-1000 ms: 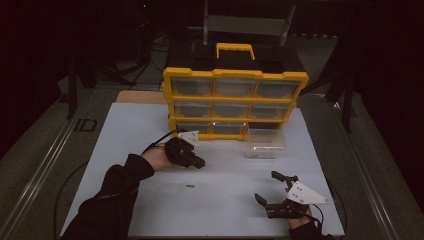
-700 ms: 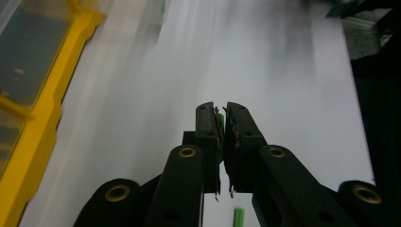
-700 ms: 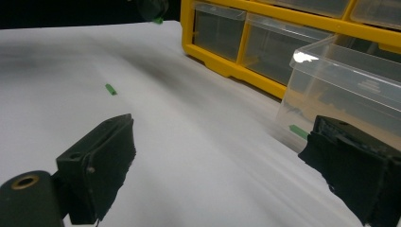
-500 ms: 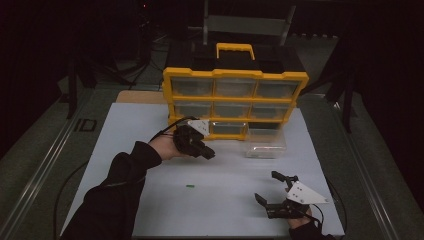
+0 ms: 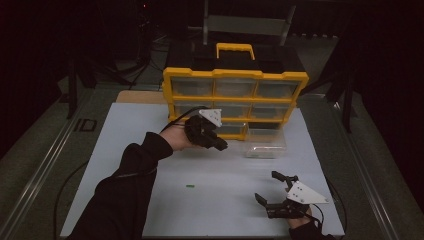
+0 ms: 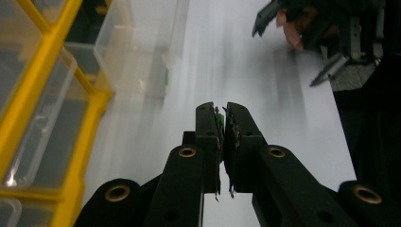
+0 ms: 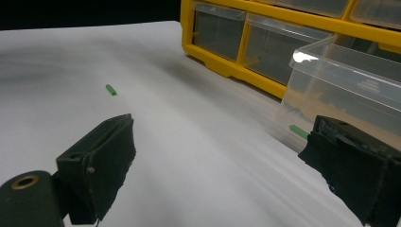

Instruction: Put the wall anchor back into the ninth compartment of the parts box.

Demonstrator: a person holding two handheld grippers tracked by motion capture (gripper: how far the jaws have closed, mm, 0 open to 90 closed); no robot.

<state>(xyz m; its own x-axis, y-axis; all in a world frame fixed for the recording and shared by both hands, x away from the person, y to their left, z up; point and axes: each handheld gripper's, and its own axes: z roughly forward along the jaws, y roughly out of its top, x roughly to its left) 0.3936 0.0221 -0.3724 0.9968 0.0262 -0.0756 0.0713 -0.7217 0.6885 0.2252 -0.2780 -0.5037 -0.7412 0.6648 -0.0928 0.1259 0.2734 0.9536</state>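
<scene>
You are carrying a small green piece [image 6: 219,118], clenched between the fingers of your left gripper [image 5: 221,145], toward the clear drawer [image 5: 265,144] standing pulled out on the white surface [image 5: 125,130] before the yellow organizer [image 5: 235,100]. Be keeping the fingers pinched until they are hanging over the drawer's open top. Your right gripper [image 5: 273,192] is resting with fingers released. The left gripper view is showing the held piece; the high view is showing another green piece [image 5: 190,186] lying loose.
</scene>
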